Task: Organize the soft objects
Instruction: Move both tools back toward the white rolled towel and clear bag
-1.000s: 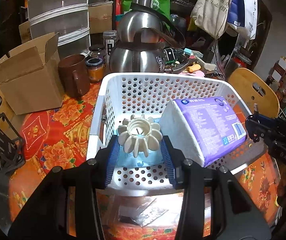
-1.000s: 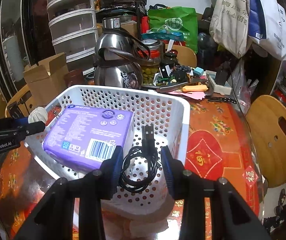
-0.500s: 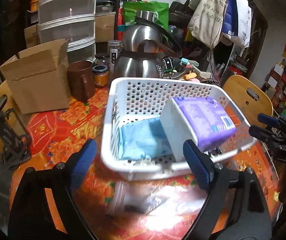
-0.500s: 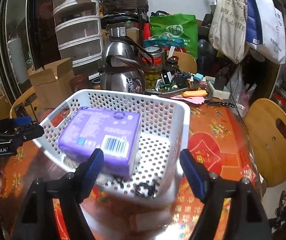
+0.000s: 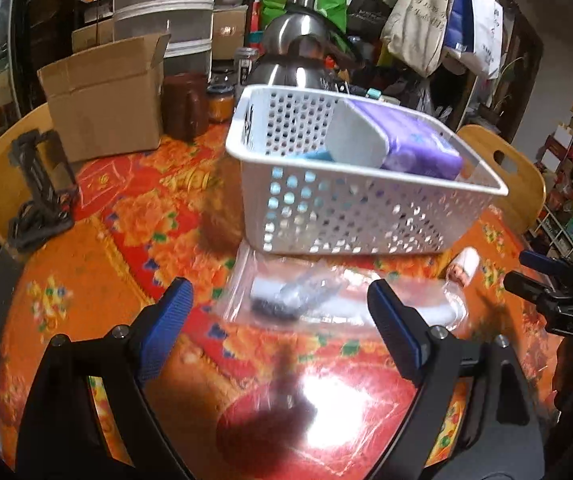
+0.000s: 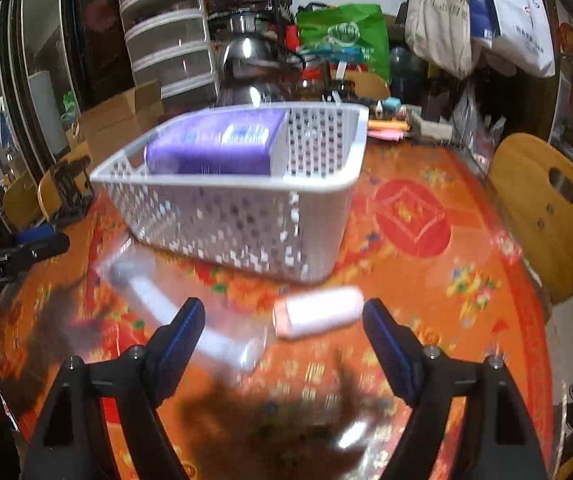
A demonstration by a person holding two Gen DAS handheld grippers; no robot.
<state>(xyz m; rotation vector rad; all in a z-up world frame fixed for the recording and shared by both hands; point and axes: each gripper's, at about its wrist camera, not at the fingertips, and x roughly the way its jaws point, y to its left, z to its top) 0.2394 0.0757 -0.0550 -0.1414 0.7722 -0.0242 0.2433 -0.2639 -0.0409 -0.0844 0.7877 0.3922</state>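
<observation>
Both of our claws are empty. The left claw [image 5: 276, 322] stands wide open above a clear plastic bag [image 5: 318, 300] that lies flat on the table [image 5: 86, 280], just in front of the white basket [image 5: 346, 216]. The right claw [image 6: 284, 330] is opening, with nothing pressed between its pads; a small white roll [image 6: 316, 312] lies on the table ahead of it, at about 1 o'clock from its centre.

The basket already holds a purple soft pack [image 5: 414, 144] leaning against its 2 o'clock corner, with a blue packet [image 5: 318, 155] beside it.

We judge the bag to be light, limp and slippery; it holds something dark and something pale that we cannot identify. A pinch on a bunched fold near its contents should hold better than one on the flat film. The roll looks soft and light but apt to roll away, so we would close across its middle.

The left view shows the bag's contents and the blue packet; the right view blurs the bag and hides the packet, but shows the roll whole, along with a wooden chair [image 6: 546, 216] at 3 o'clock.
</observation>
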